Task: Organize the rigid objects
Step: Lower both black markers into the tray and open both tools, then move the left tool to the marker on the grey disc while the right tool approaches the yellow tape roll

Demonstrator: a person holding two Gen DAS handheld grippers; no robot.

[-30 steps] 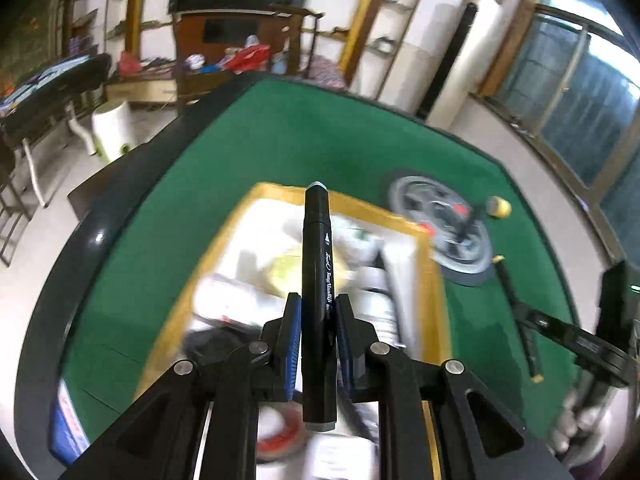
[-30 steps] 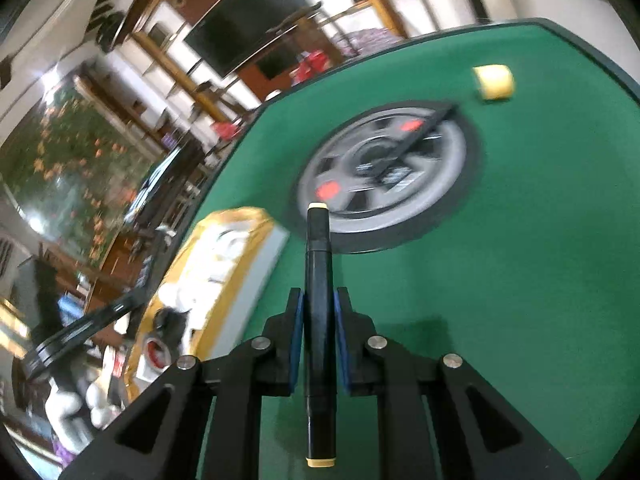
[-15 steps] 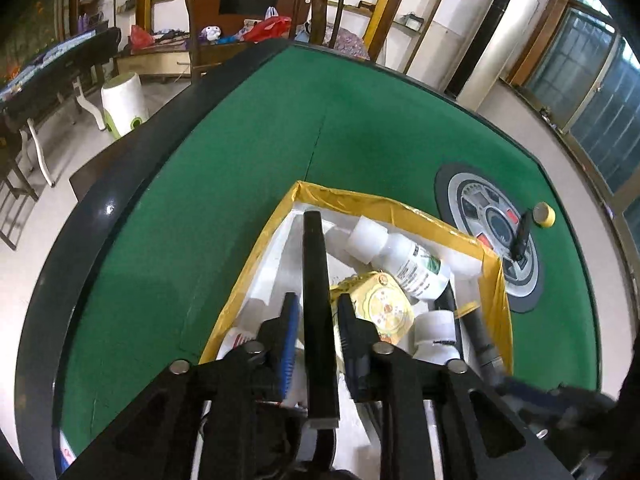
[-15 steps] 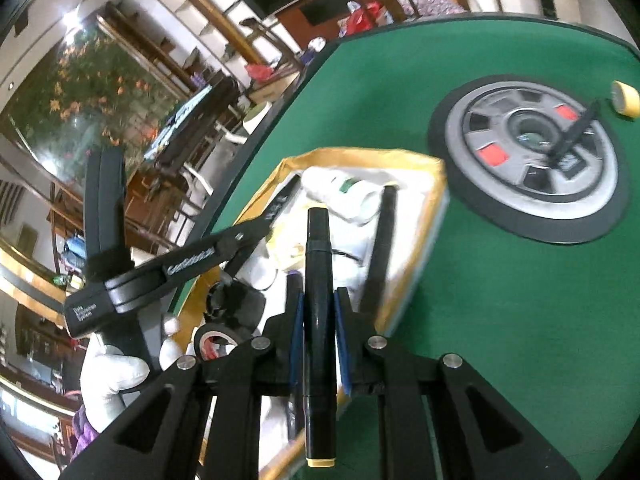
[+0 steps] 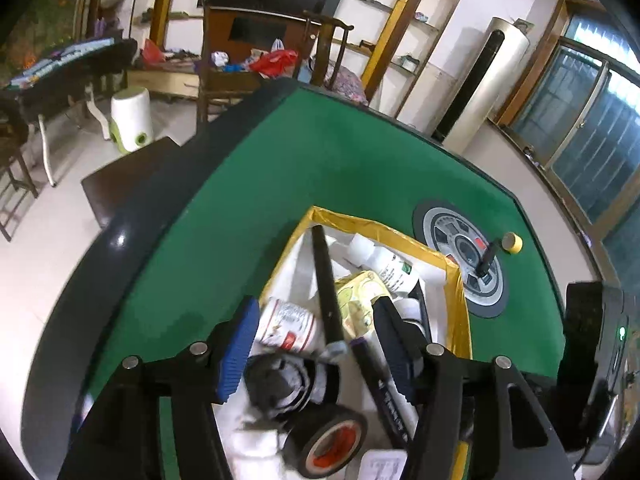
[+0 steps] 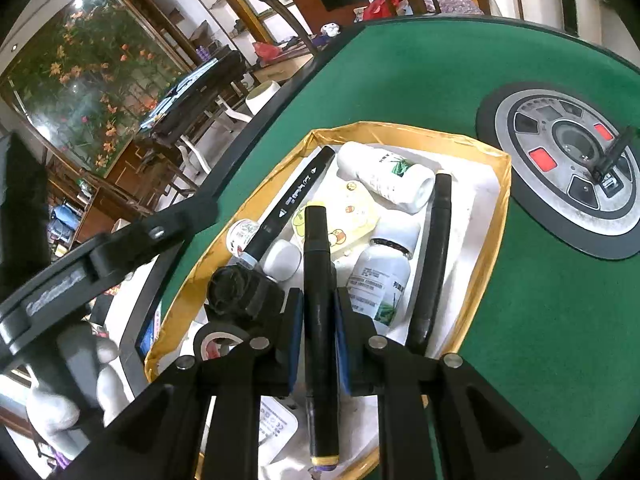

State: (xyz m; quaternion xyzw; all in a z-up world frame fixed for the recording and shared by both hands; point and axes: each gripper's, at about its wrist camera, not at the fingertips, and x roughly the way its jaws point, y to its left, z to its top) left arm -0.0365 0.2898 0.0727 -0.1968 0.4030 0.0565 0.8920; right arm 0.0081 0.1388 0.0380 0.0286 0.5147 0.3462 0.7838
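Note:
A gold-rimmed box point(image 5: 454, 270) point(image 6: 404, 130) lined in white sits on the green table. It holds white bottles point(image 6: 386, 178), a yellow tin point(image 6: 340, 220), black tape rolls point(image 5: 328, 438) and black markers. My left gripper point(image 5: 316, 344) is open above the box; a black marker point(image 5: 326, 288) point(image 6: 288, 206) lies loose in the box below it. My right gripper point(image 6: 316, 310) is shut on a black marker with a yellow end point(image 6: 318, 320), held over the box.
A round grey dial point(image 5: 464, 258) point(image 6: 568, 164) is set in the table right of the box, with a black pen point(image 5: 486, 260) on it. A yellow tape roll point(image 5: 512, 243) lies beside it. The table edge curves off to the left.
My left gripper has opened and let go of its marker, which now lies in the box. My right gripper has moved left over the box with its marker.

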